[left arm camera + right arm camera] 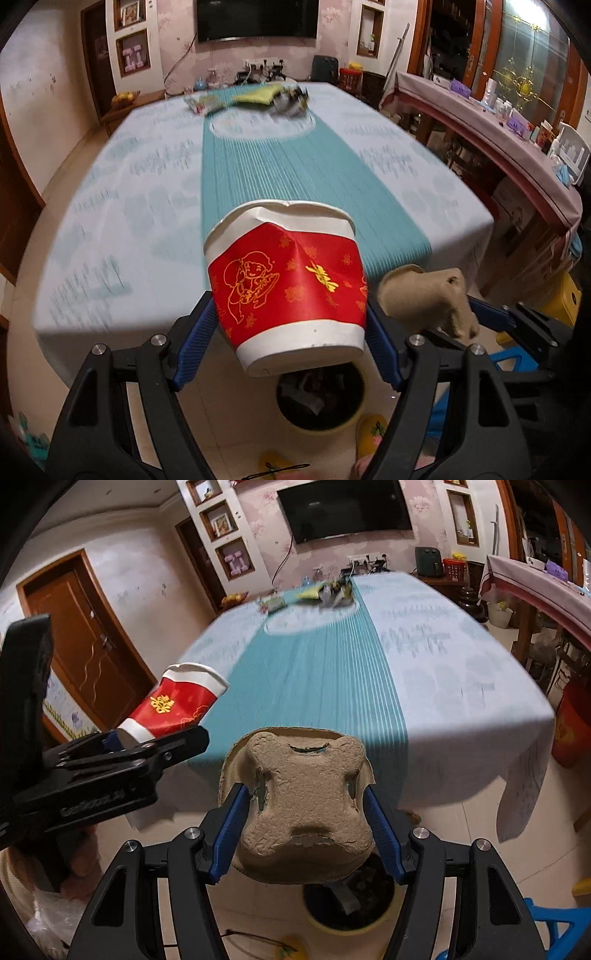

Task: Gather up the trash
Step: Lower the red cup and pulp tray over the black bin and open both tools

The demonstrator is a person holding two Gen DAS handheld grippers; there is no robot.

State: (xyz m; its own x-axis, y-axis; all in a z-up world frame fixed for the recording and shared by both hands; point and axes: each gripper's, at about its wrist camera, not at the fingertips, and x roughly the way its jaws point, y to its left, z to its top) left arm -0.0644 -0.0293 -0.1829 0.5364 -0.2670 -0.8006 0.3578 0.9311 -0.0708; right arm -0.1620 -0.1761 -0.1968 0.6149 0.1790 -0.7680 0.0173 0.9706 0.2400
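The left claw (pixel 291 325) pinches a dented red-and-white paper cup (pixel 286 284), the right claw (pixel 306 830) a brown moulded-pulp tray (pixel 303 805); the round bin (pixel 319 402) lies directly below both.

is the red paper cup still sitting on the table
No, the red paper cup is clamped between the blue pads of the left gripper, held in the air above the bin on the floor.

Large table (pixel 110 206) covered w/ pale blue cloth, teal pleated strip down centre; blurred crumpled wrappers (pixel 291 98) and yellow-green packet (pixel 258 94) seen at far end.
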